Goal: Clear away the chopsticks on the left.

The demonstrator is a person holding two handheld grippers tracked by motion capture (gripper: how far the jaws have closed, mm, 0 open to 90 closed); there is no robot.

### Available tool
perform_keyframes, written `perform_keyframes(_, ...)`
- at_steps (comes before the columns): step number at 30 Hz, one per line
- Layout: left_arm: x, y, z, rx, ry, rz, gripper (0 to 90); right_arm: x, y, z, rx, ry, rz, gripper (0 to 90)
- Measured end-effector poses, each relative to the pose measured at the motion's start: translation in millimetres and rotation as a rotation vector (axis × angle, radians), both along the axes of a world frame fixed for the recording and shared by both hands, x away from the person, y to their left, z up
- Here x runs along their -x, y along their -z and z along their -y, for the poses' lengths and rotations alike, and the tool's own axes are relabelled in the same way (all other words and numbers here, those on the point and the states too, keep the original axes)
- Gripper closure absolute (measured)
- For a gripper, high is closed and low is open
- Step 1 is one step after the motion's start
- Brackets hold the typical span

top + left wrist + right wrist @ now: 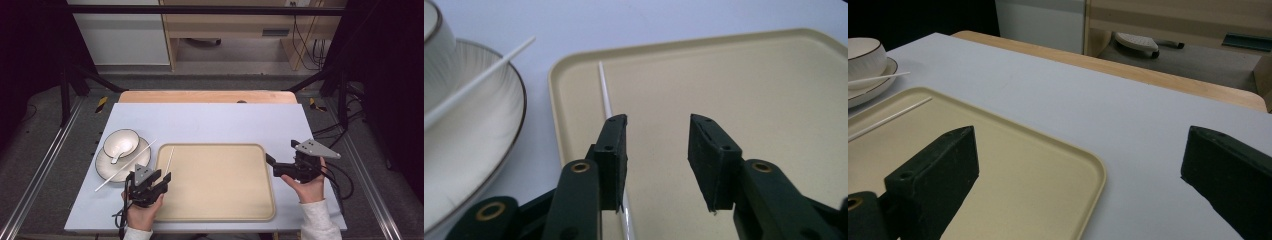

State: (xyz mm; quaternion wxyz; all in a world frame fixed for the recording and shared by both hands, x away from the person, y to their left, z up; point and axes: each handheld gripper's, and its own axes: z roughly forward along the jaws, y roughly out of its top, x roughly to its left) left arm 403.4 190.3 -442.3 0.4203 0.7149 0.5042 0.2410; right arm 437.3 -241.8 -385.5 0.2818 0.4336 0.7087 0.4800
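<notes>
A beige tray lies in the middle of the pale blue table. One white chopstick rests on the tray's left part; in the left gripper view this chopstick runs under the left jaw and is not pinched. My left gripper hovers over the tray's near left corner, its jaws apart with nothing between them. A second chopstick lies across a plate that carries a bowl. My right gripper stands open beside the tray's right edge, its jaws wide.
The bowl and plate sit left of the tray. Bare table stretches beyond the tray to a wooden strip at the far edge. Black frame bars flank the table.
</notes>
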Motion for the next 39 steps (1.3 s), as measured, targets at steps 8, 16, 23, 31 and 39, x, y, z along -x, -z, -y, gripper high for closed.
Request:
perform_keyframes(8,-6.5,-21.6,-17.4,-0.039,0.128,0.017,42.9,1.1,-1.4,1.8,-0.007,0.0,0.004,2.4)
perform_keyframes(16,-2.0,-18.0,-47.6,-0.055,0.172,0.025,33.3,0.8,-1.0,1.9,-0.001,-0.001,0.003,2.4)
perform_keyframes(23,1.8,-12.5,-78.3,-0.073,0.171,0.017,28.9,-0.3,0.9,-0.6,0.002,-0.005,-0.002,2.4)
perform_keyframes(31,3.2,-3.8,-103.2,-0.105,0.128,-0.024,28.0,-1.5,3.1,-2.7,0.014,-0.012,-0.012,2.4)
perform_keyframes(39,-3.7,-0.6,-121.6,-0.12,0.063,-0.039,28.1,-1.8,3.2,-2.6,0.014,-0.011,-0.011,2.4)
